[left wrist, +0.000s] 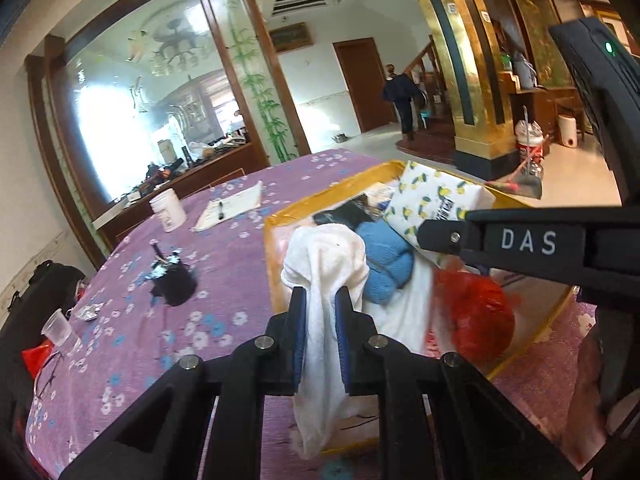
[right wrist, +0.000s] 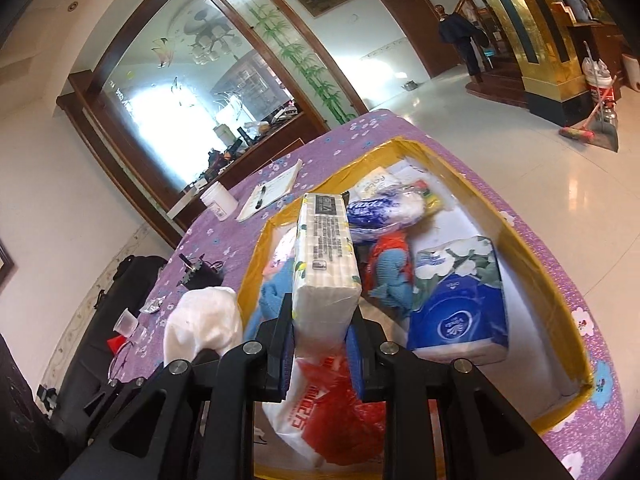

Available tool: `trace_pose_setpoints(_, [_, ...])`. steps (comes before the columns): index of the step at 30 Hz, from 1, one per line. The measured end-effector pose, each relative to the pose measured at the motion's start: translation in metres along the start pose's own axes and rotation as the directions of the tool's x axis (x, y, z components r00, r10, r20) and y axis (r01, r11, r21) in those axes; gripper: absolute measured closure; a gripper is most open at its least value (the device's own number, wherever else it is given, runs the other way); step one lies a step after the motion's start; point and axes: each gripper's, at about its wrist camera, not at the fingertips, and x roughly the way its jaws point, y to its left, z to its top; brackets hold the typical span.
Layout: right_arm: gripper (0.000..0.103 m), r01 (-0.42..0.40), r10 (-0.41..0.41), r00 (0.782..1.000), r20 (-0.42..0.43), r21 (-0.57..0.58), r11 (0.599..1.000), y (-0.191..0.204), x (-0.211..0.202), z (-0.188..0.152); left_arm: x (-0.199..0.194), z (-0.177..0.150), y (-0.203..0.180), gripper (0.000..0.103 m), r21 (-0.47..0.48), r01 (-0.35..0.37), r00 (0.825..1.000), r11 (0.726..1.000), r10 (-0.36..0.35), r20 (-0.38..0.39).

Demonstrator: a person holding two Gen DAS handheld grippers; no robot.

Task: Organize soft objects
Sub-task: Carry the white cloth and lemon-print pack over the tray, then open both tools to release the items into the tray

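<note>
My left gripper [left wrist: 320,300] is shut on a white towel [left wrist: 326,264] and holds it above the left side of the yellow-rimmed box [left wrist: 276,216]; the towel also shows in the right wrist view [right wrist: 204,320]. My right gripper [right wrist: 320,312] is shut on a lemon-print tissue pack [right wrist: 326,252], held above the box [right wrist: 532,248]; that pack also shows in the left wrist view [left wrist: 436,200]. In the box lie a blue knitted toy [left wrist: 386,256], a red plastic bag [right wrist: 340,404], a blue tissue pack [right wrist: 460,308] and a blue-white wrapped pack [right wrist: 384,208].
The box sits on a table with a purple flowered cloth [left wrist: 224,280]. On the cloth stand a white jar [left wrist: 168,210], papers with a pen [left wrist: 232,208], a black object [left wrist: 174,280] and a clear cup [left wrist: 60,328]. A person [left wrist: 402,96] stands far back.
</note>
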Motion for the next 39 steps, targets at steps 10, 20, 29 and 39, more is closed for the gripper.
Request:
trace_pose_setpoints(10, [0.078, 0.101, -0.103, 0.994, -0.041, -0.044, 0.994, 0.0, 0.01, 0.009, 0.038, 0.008, 0.006, 0.088, -0.11, 0.162, 0.978, 0.981, -0.175, -0.117])
trace_pose_setpoints(20, [0.076, 0.17, -0.178, 0.98, -0.094, -0.085, 0.982, -0.001, 0.027, 0.014, 0.069, 0.016, 0.013, 0.088, -0.216, 0.249, 0.936, 0.944, -0.292, -0.195])
trace_pose_setpoints(29, [0.049, 0.18, -0.186, 0.981, -0.057, -0.09, 0.979, -0.001, 0.015, 0.01, 0.058, 0.012, 0.011, 0.07, -0.201, 0.288, 0.938, 0.936, -0.318, -0.138])
trace_pose_setpoints(39, [0.028, 0.216, -0.213, 0.976, 0.04, -0.119, 0.969, 0.009, -0.02, 0.003, 0.029, 0.009, 0.01, 0.02, -0.148, 0.245, 0.968, 0.958, -0.251, -0.023])
